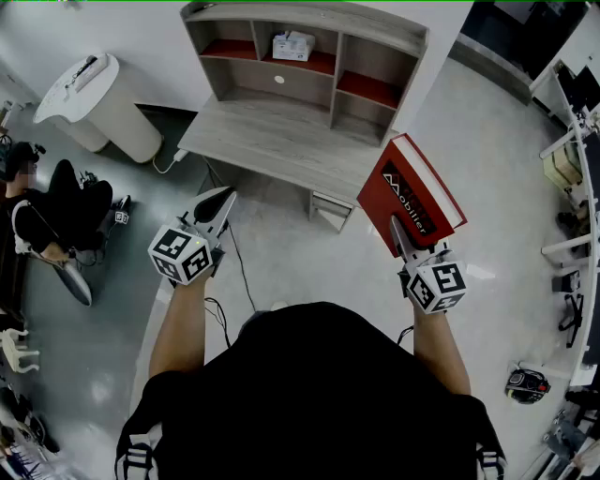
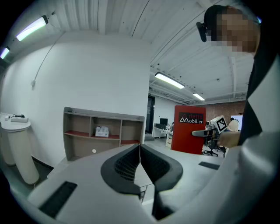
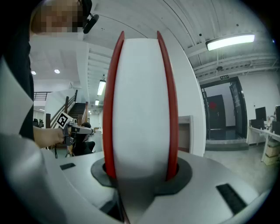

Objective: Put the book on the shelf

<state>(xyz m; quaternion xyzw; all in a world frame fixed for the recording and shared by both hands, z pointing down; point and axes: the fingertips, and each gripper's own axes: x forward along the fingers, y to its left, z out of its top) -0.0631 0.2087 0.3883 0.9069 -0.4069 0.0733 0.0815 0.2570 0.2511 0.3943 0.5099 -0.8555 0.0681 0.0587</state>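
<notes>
The right gripper (image 1: 400,234) is clamped on the lower edge of the one red book (image 1: 412,187), holding it upright at two o'clock in the head view, probably so it can slide into a compartment standing. The left gripper (image 1: 217,204), at ten o'clock, has its jaws pressed together on nothing. One shelf (image 1: 309,21) stands at twelve o'clock, well apart from the book, with one small box (image 1: 292,44) inside.

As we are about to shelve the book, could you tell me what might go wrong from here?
The right gripper grips the red book by one edge alone, while the left gripper, shut and empty, hangs apart from it; the book might tilt or slip. The shelf has small compartments, and a white box sits in one, so the book could jam or knock it.
</notes>
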